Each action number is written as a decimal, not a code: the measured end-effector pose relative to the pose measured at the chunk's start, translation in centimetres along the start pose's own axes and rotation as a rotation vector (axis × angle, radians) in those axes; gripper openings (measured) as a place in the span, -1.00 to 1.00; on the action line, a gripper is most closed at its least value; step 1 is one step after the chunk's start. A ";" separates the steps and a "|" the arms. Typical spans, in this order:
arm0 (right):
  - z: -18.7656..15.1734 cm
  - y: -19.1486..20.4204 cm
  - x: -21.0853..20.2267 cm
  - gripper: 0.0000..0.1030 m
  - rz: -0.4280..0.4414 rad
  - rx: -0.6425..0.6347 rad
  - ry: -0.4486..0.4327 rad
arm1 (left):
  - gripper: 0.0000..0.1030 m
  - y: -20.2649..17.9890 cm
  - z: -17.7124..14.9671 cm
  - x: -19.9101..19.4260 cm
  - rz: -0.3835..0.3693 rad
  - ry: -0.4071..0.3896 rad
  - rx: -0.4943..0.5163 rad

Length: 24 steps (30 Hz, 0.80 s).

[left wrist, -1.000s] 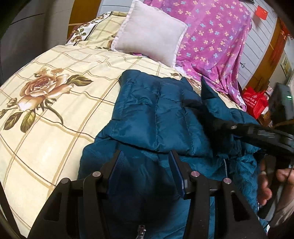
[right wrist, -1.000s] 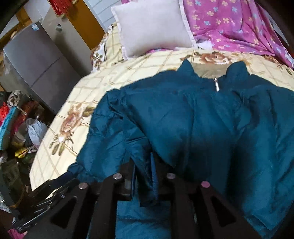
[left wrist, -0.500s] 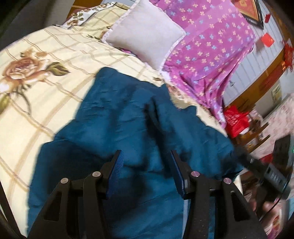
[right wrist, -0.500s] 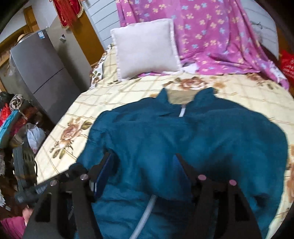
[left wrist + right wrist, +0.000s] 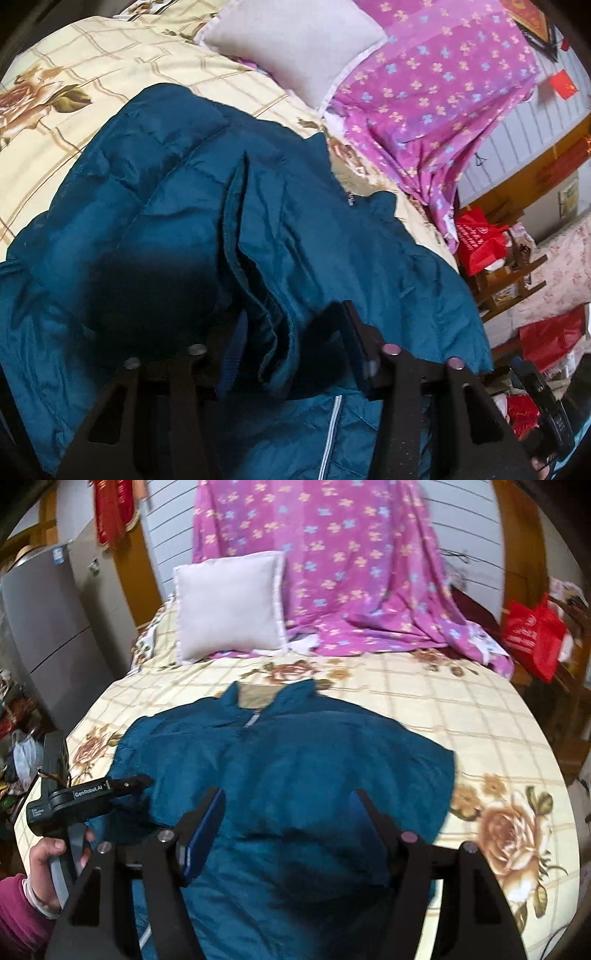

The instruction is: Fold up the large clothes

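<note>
A teal quilted jacket [image 5: 295,760] lies spread on the bed with its front up, collar toward the pillow and zipper shut. A sleeve is folded over its body [image 5: 258,229]. My left gripper [image 5: 293,336] sits low over the jacket's left side. Its jaws are closing around a raised fold of the sleeve edge, and the pads still stand apart from it. In the right wrist view the left gripper [image 5: 142,782] reaches the jacket's left edge, held by a hand [image 5: 44,853]. My right gripper [image 5: 288,823] hovers above the jacket's lower middle, jaws opening, nothing between them.
The bed carries a cream floral checked sheet [image 5: 480,716], a grey pillow [image 5: 229,605] and a purple flowered cloth [image 5: 351,572] at the head. A grey fridge [image 5: 48,627] and clutter stand left of the bed. Red bags [image 5: 532,642] stand to the right.
My right gripper let go of the jacket fold, opened, and rose back from the bed. My left gripper slid across the jacket, and a fabric fold now lies between its fingers.
</note>
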State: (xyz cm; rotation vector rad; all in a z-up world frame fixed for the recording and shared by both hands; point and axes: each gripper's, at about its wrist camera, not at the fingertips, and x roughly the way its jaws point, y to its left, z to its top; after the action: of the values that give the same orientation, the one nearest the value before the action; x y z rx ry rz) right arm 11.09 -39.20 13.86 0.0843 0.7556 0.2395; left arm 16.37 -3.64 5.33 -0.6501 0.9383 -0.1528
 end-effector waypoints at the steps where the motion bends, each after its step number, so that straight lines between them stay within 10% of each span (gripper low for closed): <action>1: -0.1 -0.8 -0.4 0.40 -0.013 0.014 -0.005 | -0.87 -0.1 0.1 -0.1 0.019 0.003 0.014; 10: 0.5 -4.1 -1.1 0.41 -0.099 0.121 -0.062 | -1.00 0.5 4.3 -5.2 0.015 -0.119 0.102; 24: -2.8 1.4 14.0 0.51 -0.225 0.073 0.125 | -1.00 5.6 4.9 -1.7 0.138 -0.072 0.098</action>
State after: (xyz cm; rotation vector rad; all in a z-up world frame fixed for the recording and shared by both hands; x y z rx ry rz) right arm 18.71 -34.46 2.69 0.0531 0.8906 0.0032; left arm 18.39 3.71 5.29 -0.4957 0.8975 -0.0517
